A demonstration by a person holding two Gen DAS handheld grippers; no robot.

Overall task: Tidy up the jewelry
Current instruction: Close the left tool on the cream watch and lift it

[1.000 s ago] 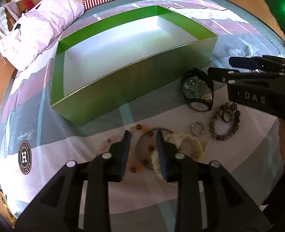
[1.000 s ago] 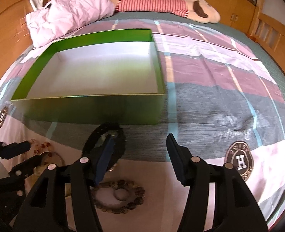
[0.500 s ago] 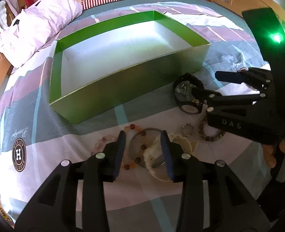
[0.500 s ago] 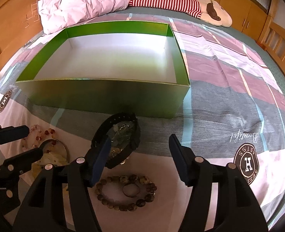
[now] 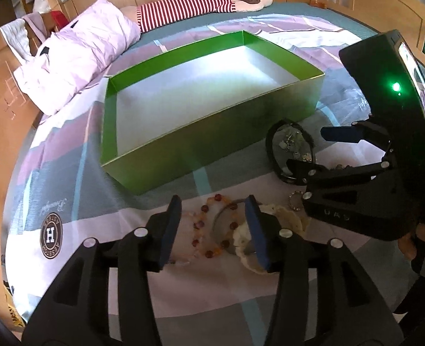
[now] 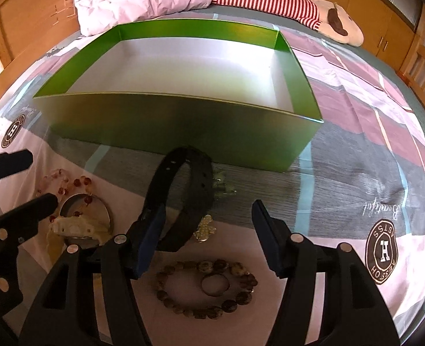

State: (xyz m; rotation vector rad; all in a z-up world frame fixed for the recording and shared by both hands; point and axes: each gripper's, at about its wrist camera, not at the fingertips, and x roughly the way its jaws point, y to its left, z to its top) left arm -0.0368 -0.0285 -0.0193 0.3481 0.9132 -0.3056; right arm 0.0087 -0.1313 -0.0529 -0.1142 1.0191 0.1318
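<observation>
A: Pushed in closer to the pile since a second ago, both of them. Left gripper (image 5: pixel 213 227) spread wide over the red bead bracelet (image 5: pixel 212 230), holding nothing. Right gripper (image 6: pixel 206 235) wide open too, nothing gripped, black watch (image 6: pixel 183 199) right between the tips.

B: So barely started? Dark bead bracelet (image 6: pixel 206 288) nearest, ring (image 6: pixel 214 284) lying inside its loop.

A: Yep. Watch band on edge, long axis aimed toward the green box (image 6: pixel 183 127) just beyond. Nothing visible in there yet.

Box (image 6: pixel 183 121) on bedspread (image 6: pixel 356 155); watch (image 6: pixel 189 196) just before it, bead bracelet (image 6: pixel 206 288) nearer.
</observation>
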